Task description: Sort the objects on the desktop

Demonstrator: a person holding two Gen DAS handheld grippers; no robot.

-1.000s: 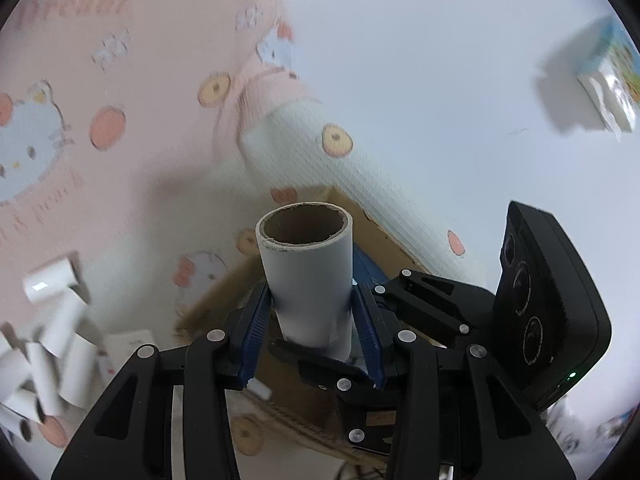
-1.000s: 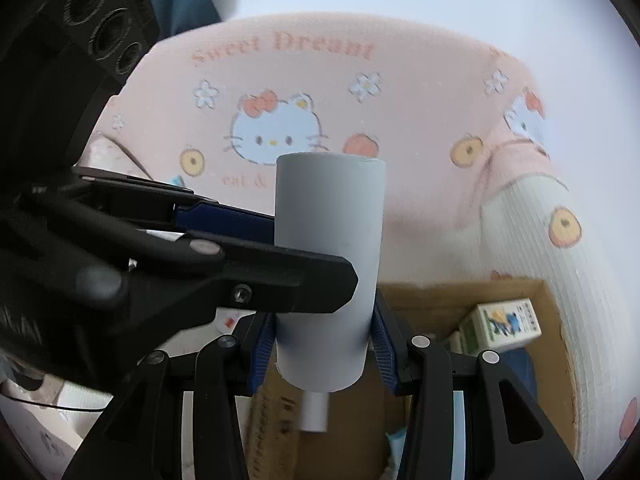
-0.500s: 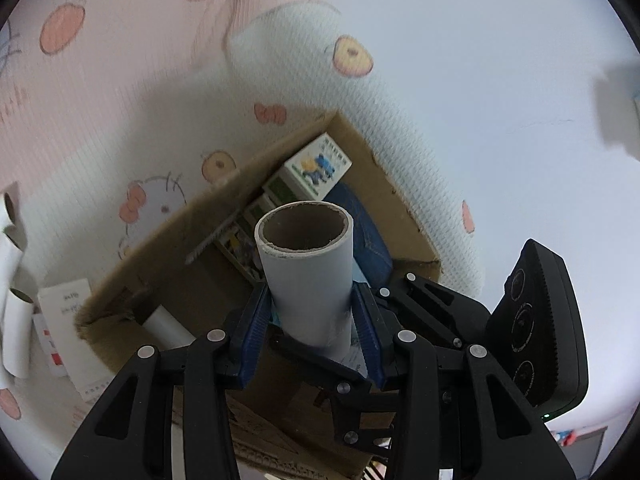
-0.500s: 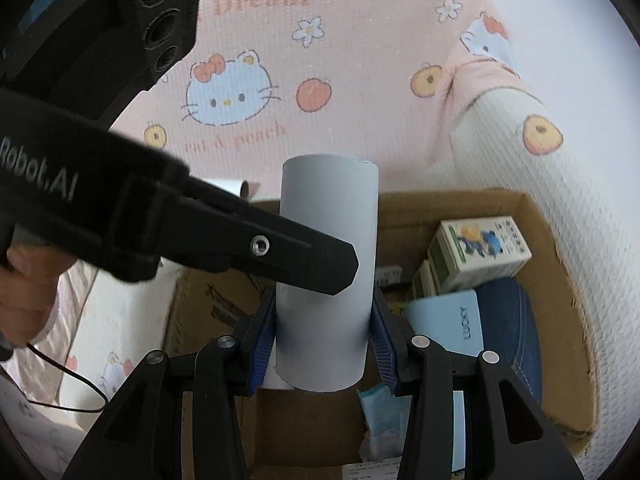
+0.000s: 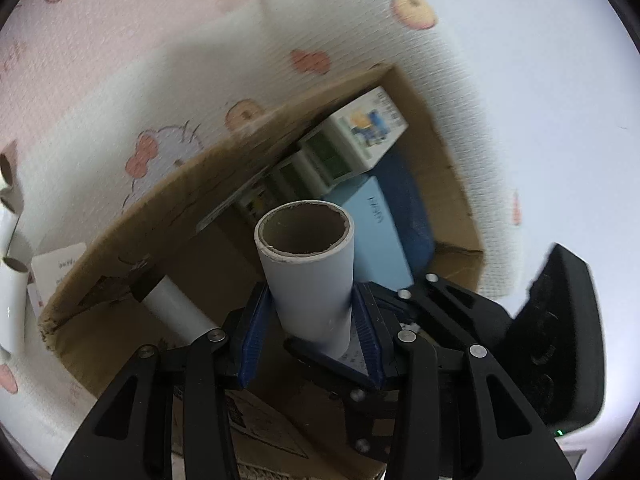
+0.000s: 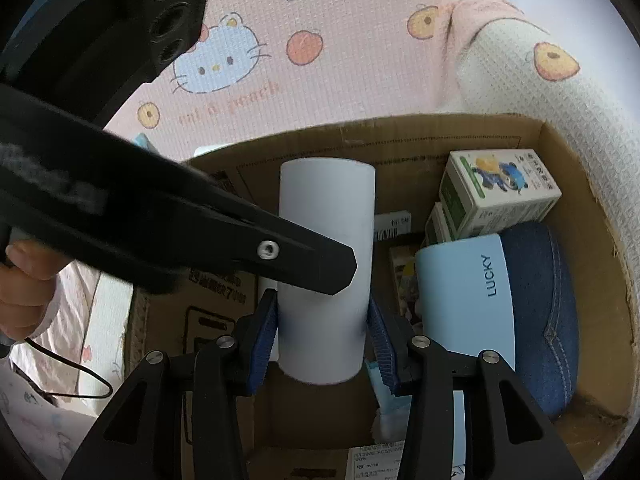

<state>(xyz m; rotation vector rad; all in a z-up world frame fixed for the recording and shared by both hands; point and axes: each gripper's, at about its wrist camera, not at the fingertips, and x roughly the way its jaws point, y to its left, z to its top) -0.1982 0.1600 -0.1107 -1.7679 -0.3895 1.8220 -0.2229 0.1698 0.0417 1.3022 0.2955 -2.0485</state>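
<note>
Far left in the left wrist view: loose white tubes point(image 5: 10, 296) lying on the cartoon-print cloth point(image 5: 120, 92), beside a white card point(image 5: 54, 266). Next along, the cardboard box point(image 5: 160, 216), open-topped, resting on that cloth. Inside near its left wall, one white tube point(image 5: 176, 312) lying on the box floor. Centre: left tool point(image 5: 310, 332) clamped on a paper tube point(image 5: 308, 280), blue pads pressed against both sides, the open brown end pointing away from the camera, held above the box interior. Further right inside the box: a carton with a cartoon figure point(image 5: 360, 132), a pale blue case point(image 5: 380, 232), and a piece of dark denim point(image 5: 412, 208) along the right wall.

Right wrist view, left side: a hand point(image 6: 24, 280) gripping the other black handle, which crosses in front. Centre: right tool point(image 6: 322, 340) clamped on a second white tube point(image 6: 326, 264), upright between the blue pads, over the box point(image 6: 580, 200). Right of it: pale blue case marked LUCKY point(image 6: 468, 292), the denim point(image 6: 548, 316), and the cartoon carton point(image 6: 496, 188) toward the back corner.
</note>
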